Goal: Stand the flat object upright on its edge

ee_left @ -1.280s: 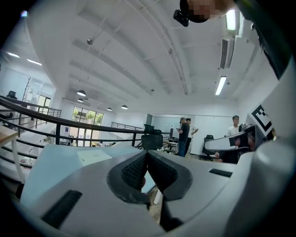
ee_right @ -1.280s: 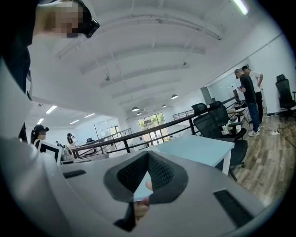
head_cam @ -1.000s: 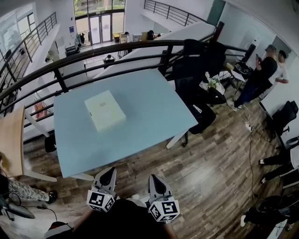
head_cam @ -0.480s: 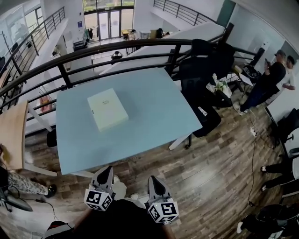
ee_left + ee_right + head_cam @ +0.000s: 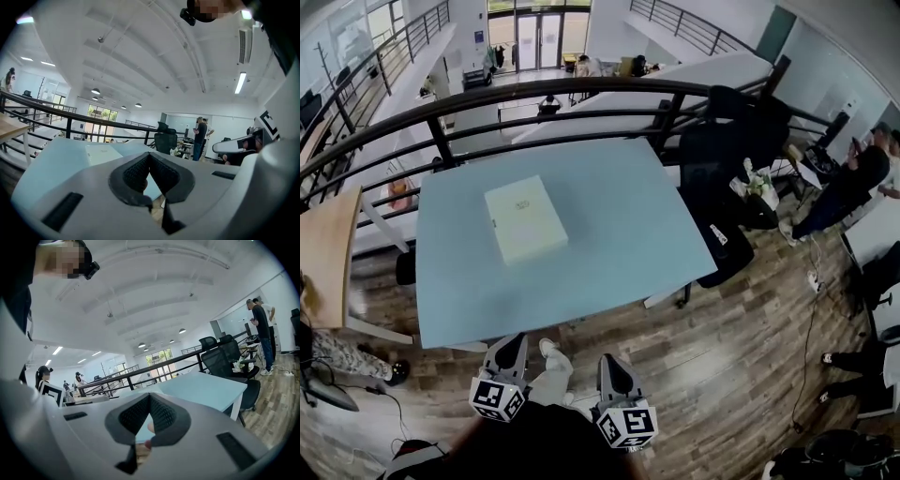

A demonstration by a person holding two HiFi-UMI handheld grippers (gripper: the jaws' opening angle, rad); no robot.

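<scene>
A: Head view, position?
B: High, facing steeply down; table [image 5: 609, 234] well below, left gripper [image 5: 512, 343] and right gripper [image 5: 612, 361] at bottom edge.
A: Gripper views?
B: Low, near level, each close behind its own jaws, facing the table.
A: Shared?
B: All three: table, railing [image 5: 534, 98]. Head and left gripper views: box [image 5: 525, 218].

Left tool [image 5: 513, 345] and right tool [image 5: 610, 362]: light grey moulded shells, black ribbed pads [image 5: 136, 172], black rectangular slots [image 5: 61, 211] either side. Each has a cube [image 5: 497, 398] with black-and-white square markers. Wearer: dark top [image 5: 544, 448], pale trousers [image 5: 555, 384], white shoe [image 5: 547, 349].
</scene>
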